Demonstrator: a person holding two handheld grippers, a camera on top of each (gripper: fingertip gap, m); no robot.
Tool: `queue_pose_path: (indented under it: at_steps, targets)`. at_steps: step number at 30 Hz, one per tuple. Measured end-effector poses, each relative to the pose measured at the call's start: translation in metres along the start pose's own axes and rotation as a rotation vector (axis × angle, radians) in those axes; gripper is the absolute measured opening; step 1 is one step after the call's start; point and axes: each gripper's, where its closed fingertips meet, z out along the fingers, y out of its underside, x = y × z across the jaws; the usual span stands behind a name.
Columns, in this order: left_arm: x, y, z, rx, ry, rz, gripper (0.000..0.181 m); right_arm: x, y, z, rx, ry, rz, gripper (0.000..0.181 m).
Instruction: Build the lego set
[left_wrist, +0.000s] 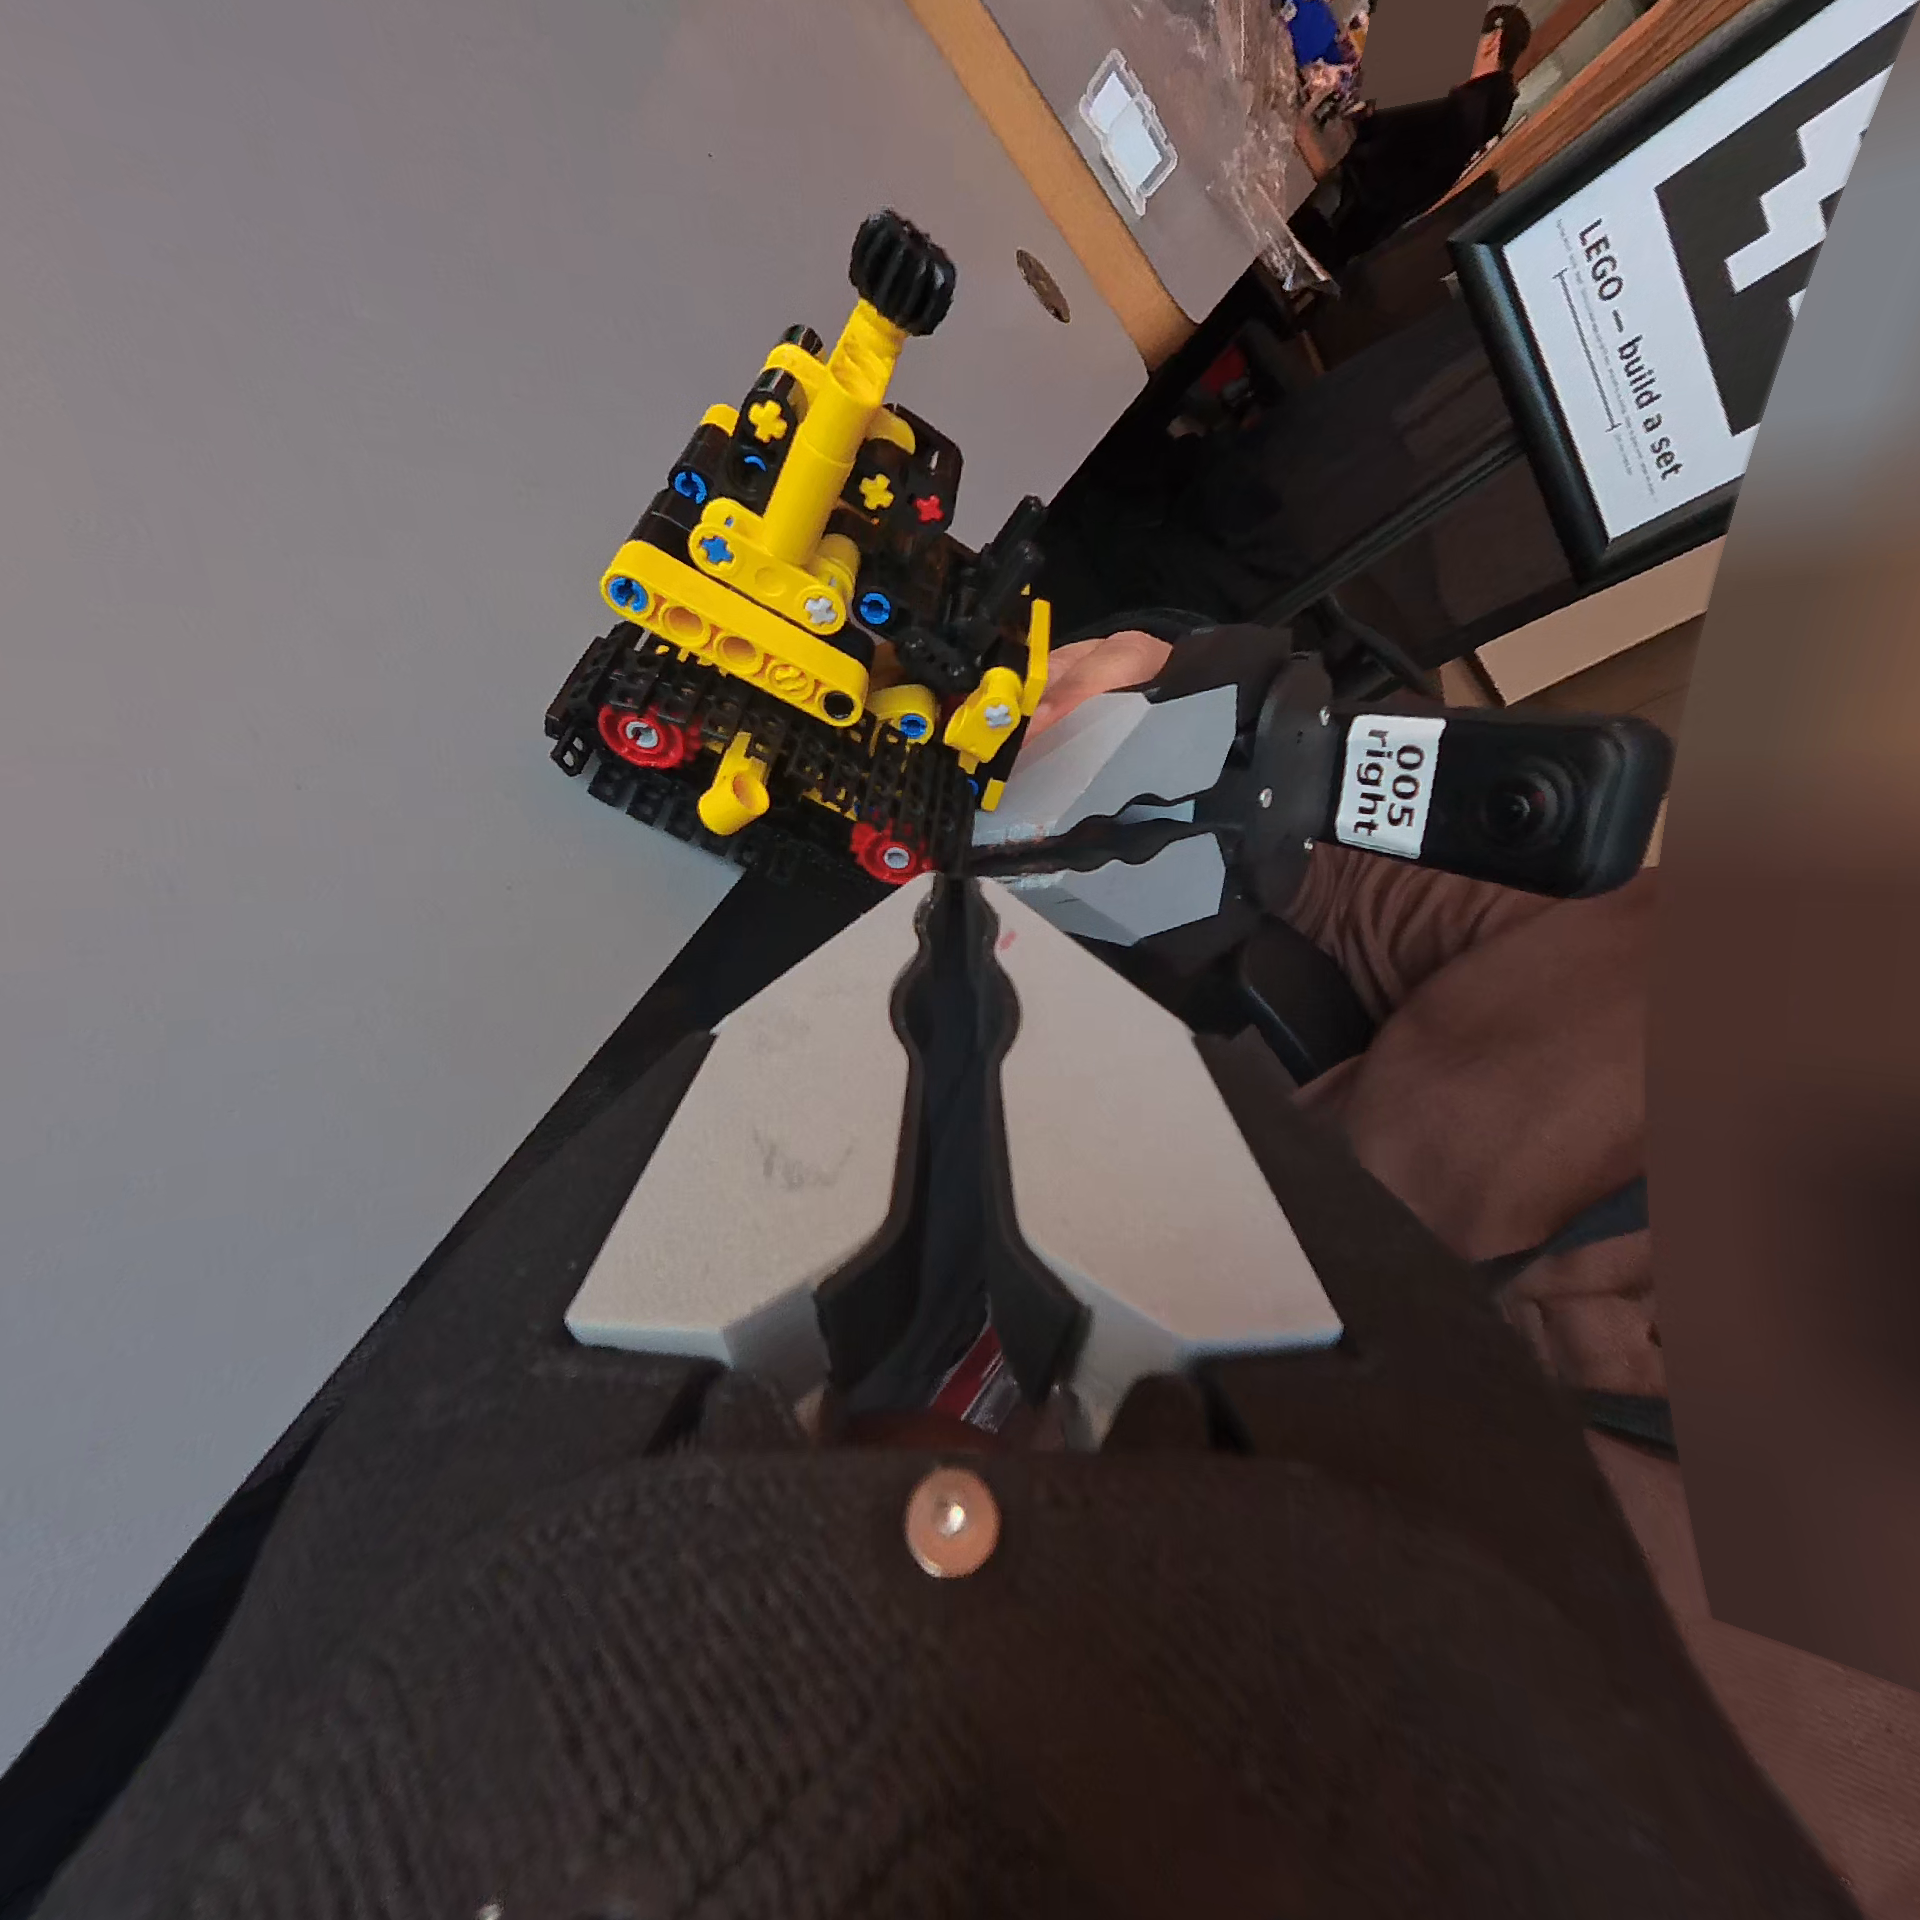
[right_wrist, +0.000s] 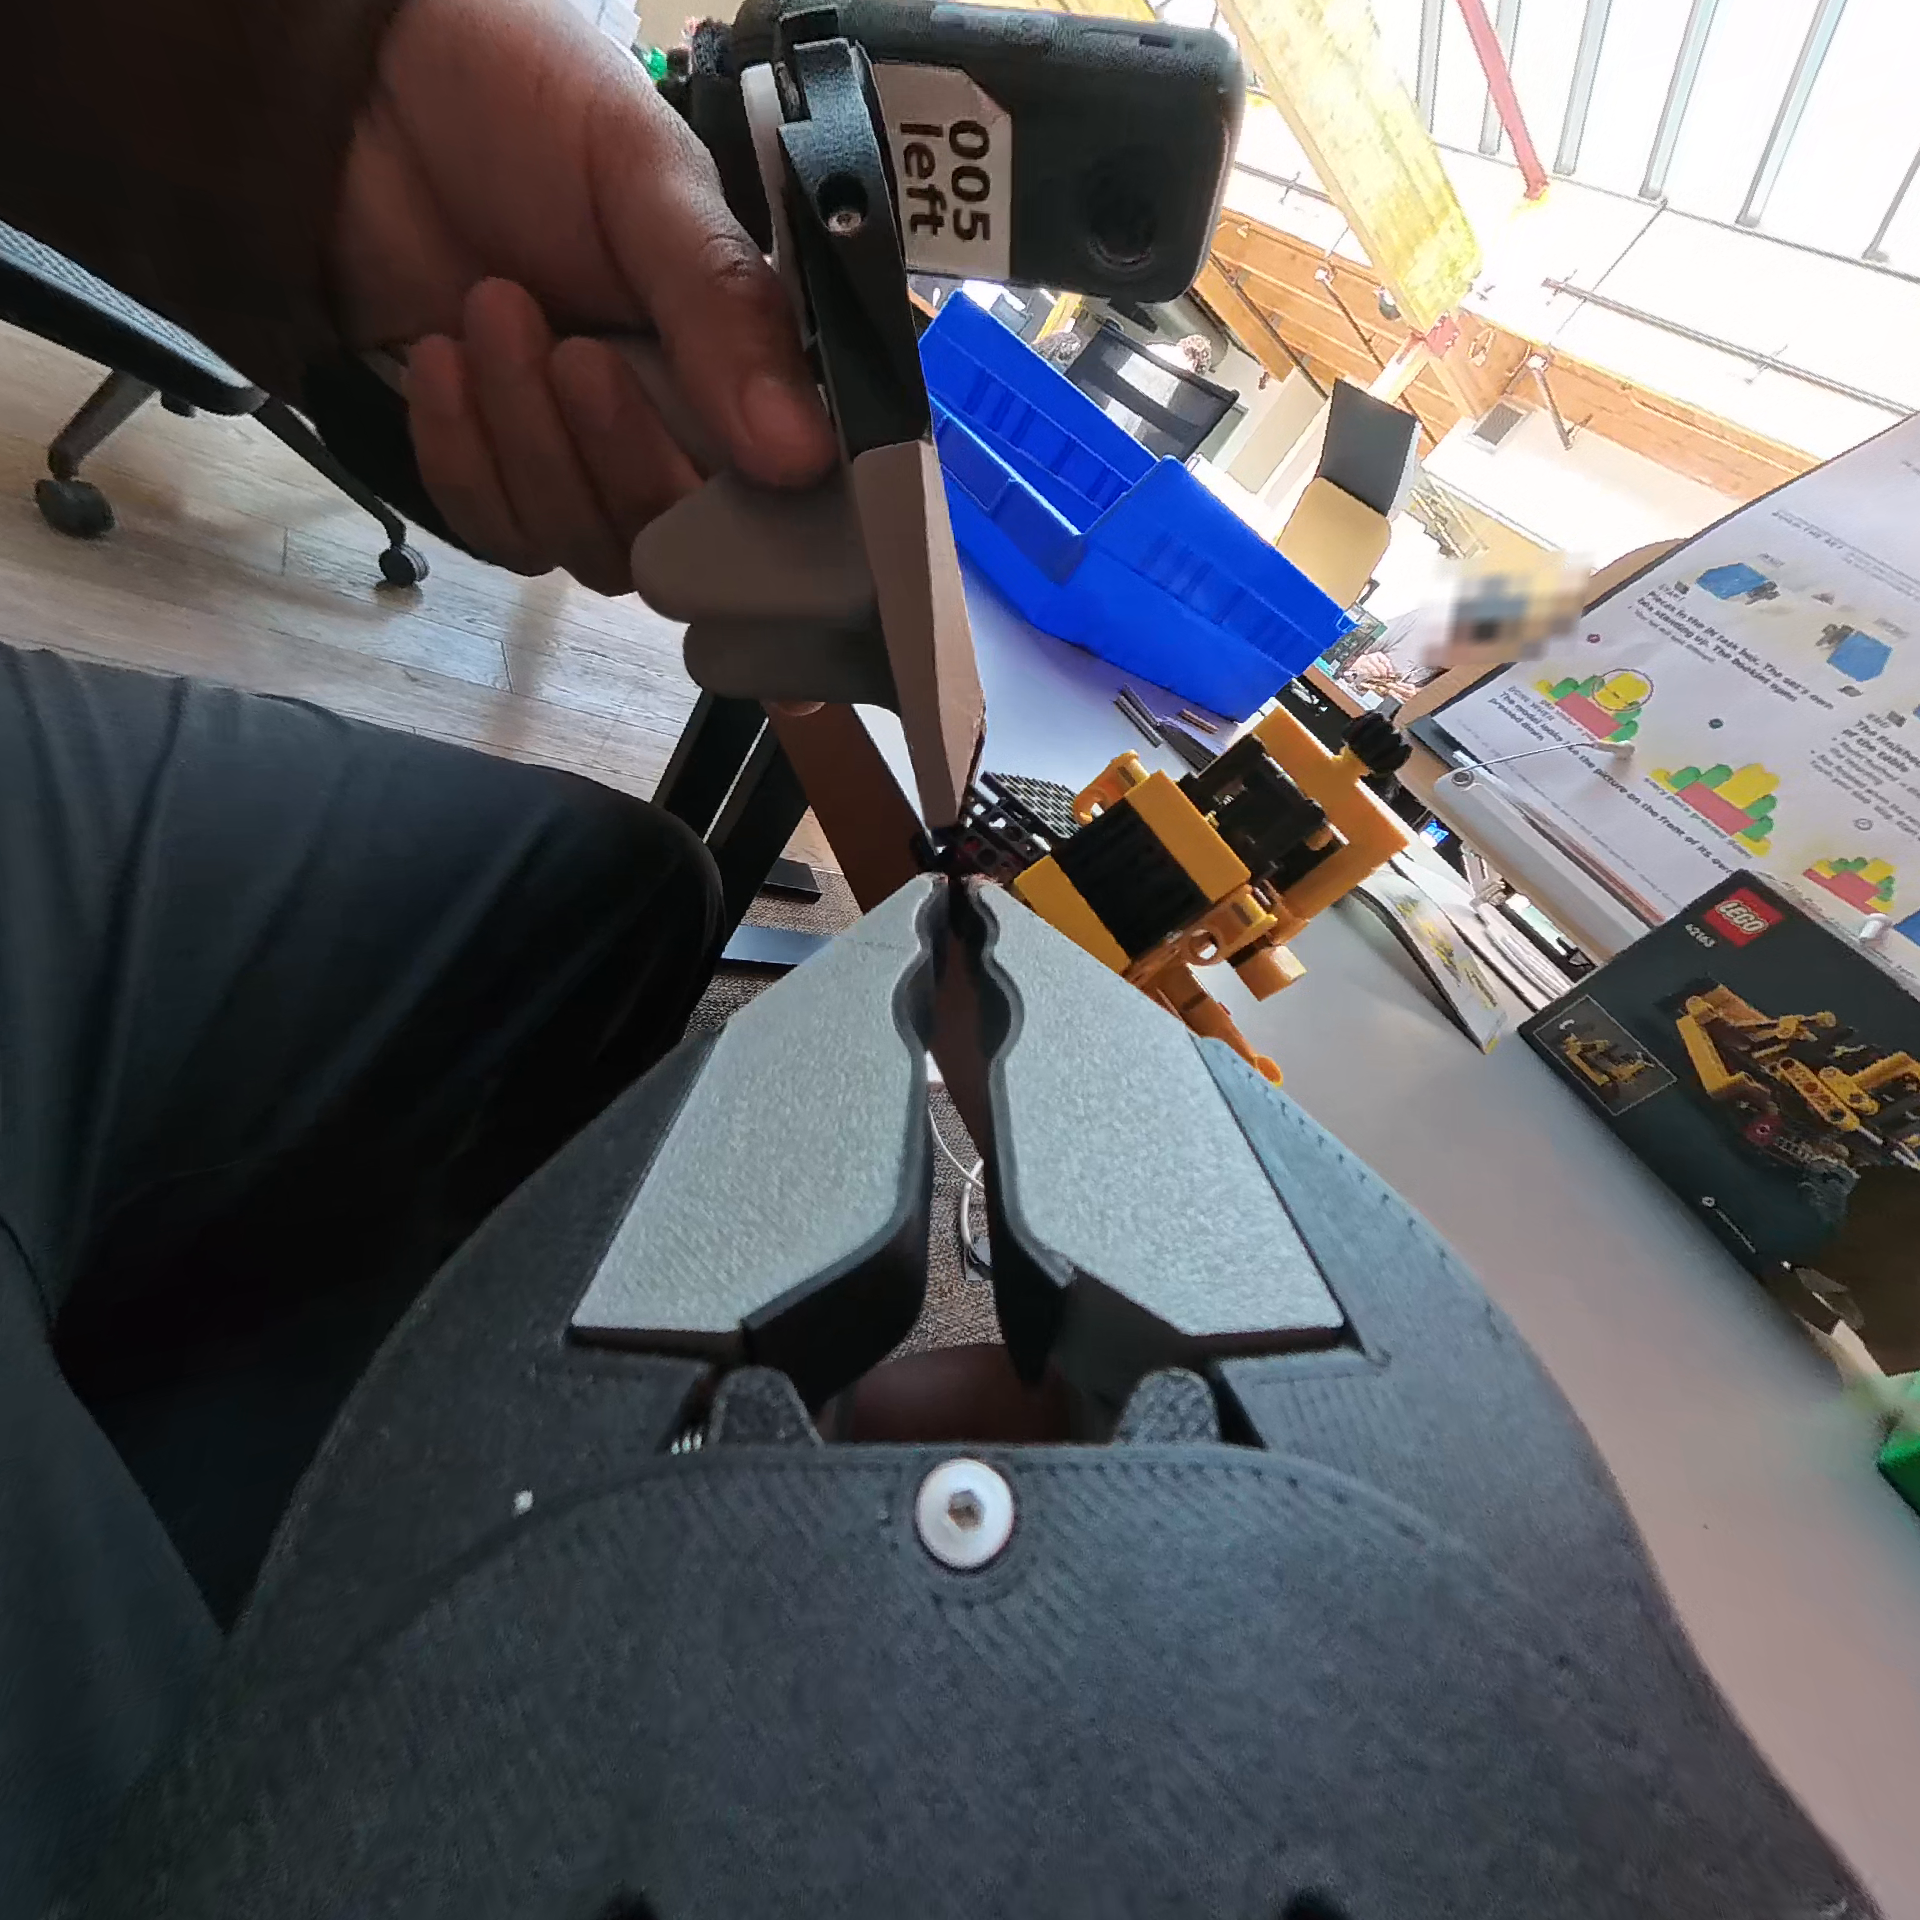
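A yellow and black lego bulldozer (left_wrist: 790, 623) with black tracks and red gears stands at the table's edge; it also shows in the right wrist view (right_wrist: 1174, 862). My left gripper (left_wrist: 951, 883) is shut, with its tips at the near corner of the black track (left_wrist: 831, 769) beside a red gear (left_wrist: 894, 854). My right gripper (left_wrist: 982, 850) comes in from the right, also shut, with its tips on the same track corner. In the right wrist view my right gripper (right_wrist: 951, 883) and my left gripper (right_wrist: 940, 831) meet tip to tip at the track end (right_wrist: 997, 831).
A blue bin (right_wrist: 1122, 520) stands behind the model. A lego box (right_wrist: 1766, 1070), a booklet (right_wrist: 1444, 935) and an instruction sheet (right_wrist: 1714, 707) are to the right. A framed sign (left_wrist: 1662, 343) stands off the table edge (left_wrist: 623, 1039). A person's legs lie below. The tips of both grippers are at nearly the same place.
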Motion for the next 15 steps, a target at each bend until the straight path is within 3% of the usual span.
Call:
queue_pose_path:
  at_steps: [9, 15]
  targets:
    - [0.001, 0.000, 0.001, -0.020, 0.009, 0.016, 0.000, 0.009, 0.001, -0.004, 0.024, 0.034, 0.045, 0.000]
    - [-0.003, -0.001, 0.002, 0.000, 0.001, 0.014, 0.000, -0.004, -0.007, -0.011, 0.077, 0.050, -0.080, 0.000]
